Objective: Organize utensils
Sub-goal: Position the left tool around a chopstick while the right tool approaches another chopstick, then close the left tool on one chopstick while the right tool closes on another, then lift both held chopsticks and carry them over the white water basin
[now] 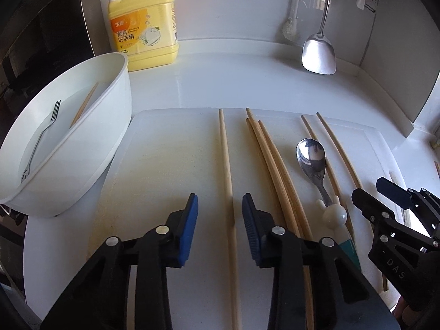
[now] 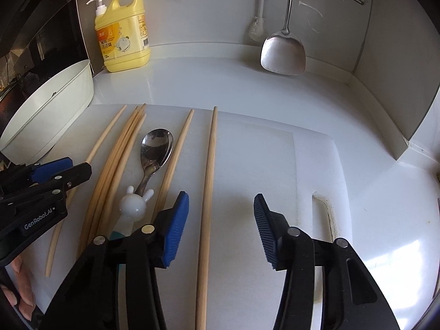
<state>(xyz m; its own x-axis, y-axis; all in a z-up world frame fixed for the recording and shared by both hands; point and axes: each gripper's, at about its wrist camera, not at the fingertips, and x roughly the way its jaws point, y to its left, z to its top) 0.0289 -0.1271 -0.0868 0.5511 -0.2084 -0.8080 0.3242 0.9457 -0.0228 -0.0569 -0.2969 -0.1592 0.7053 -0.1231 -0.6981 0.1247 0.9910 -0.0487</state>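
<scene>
Several wooden chopsticks lie lengthwise on a white cutting board [image 1: 165, 151]. My left gripper [image 1: 220, 203] is open, and a single chopstick [image 1: 227, 165] lies between its blue pads, touching neither. Right of it are three bunched chopsticks [image 1: 269, 159] and a steel spoon [image 1: 310, 154] with a white rabbit handle. My right gripper [image 2: 220, 198] is open over the rightmost chopstick [image 2: 210, 165], which runs nearer its left pad. The spoon [image 2: 156, 144] sits just left of that gripper. A white tub [image 1: 90, 165] on the left holds a fork [image 1: 45, 134] and one chopstick [image 1: 84, 104].
A yellow dish soap jug [image 1: 143, 24] stands at the back left. A steel spatula [image 1: 319, 55] and a white brush [image 1: 290, 30] hang on the back wall. The board's handle slot [image 2: 324, 211] is at its right end. A wall corner closes the right side.
</scene>
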